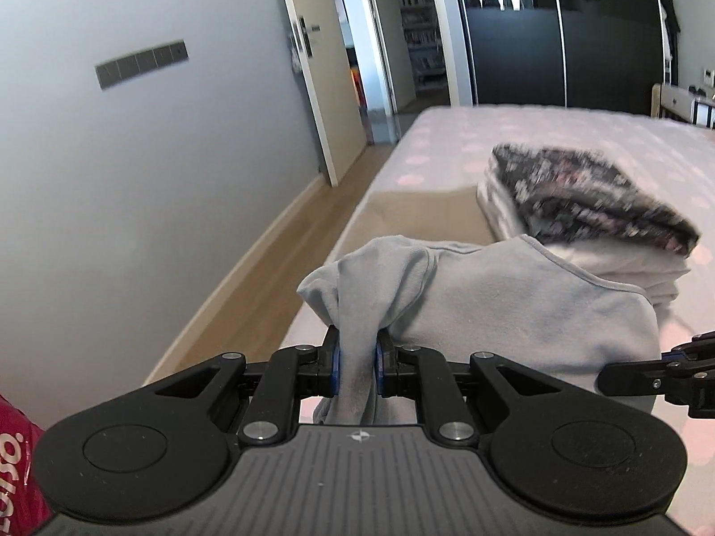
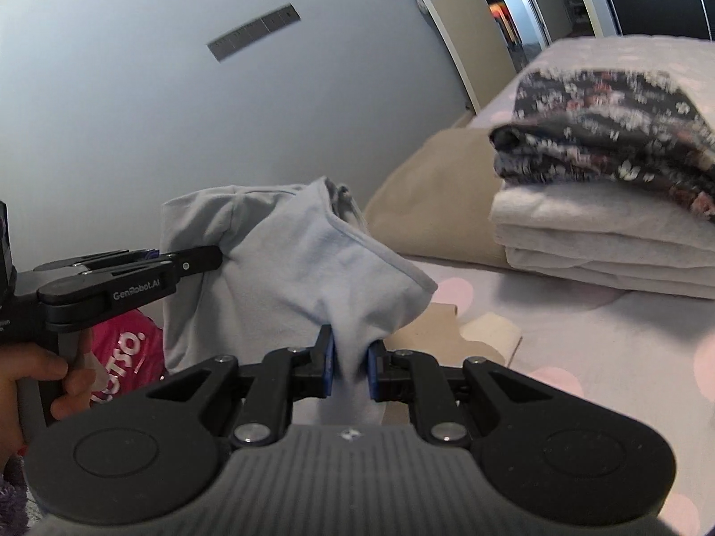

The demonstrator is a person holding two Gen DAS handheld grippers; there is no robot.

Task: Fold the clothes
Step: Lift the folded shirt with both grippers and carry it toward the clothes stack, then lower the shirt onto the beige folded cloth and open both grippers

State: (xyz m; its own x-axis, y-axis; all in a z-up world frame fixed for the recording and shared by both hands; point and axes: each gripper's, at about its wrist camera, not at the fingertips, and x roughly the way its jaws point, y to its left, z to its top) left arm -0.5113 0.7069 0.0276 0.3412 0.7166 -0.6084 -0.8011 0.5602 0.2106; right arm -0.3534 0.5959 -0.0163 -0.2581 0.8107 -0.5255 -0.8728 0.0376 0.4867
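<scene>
From the left wrist, the left gripper [image 1: 356, 368] pinches a bunch of the pale blue garment [image 1: 514, 308] above the bed [image 1: 447, 143], doorway off to its left, while the right wrist shows the right gripper [image 2: 351, 368] clamping the same garment, a hand [image 2: 33, 379] on the left one, and folded clothes [image 2: 603, 205] ahead-right.

Garment [image 1: 514, 312] clamped in left gripper [image 1: 356, 357] & right gripper [image 2: 351, 364]: pale grey-blue, plain, no print. Both grippers black w/ blue pads [image 1: 336, 364]. Ahead-right of grippers, stack: top item [image 2: 612, 134] dark grey/black w/ small white & pink floral print; items under it [image 2: 594, 245] plain white. Bed sheet [image 2: 581, 335] pale lilac-grey w/ large pink dots. Beige cloth [image 2: 429, 205] ahead, plain. Bag [image 2: 125, 353] to left of right gripper: hot pink, white lettering. Wall [image 1: 134, 156] light grey.
</scene>
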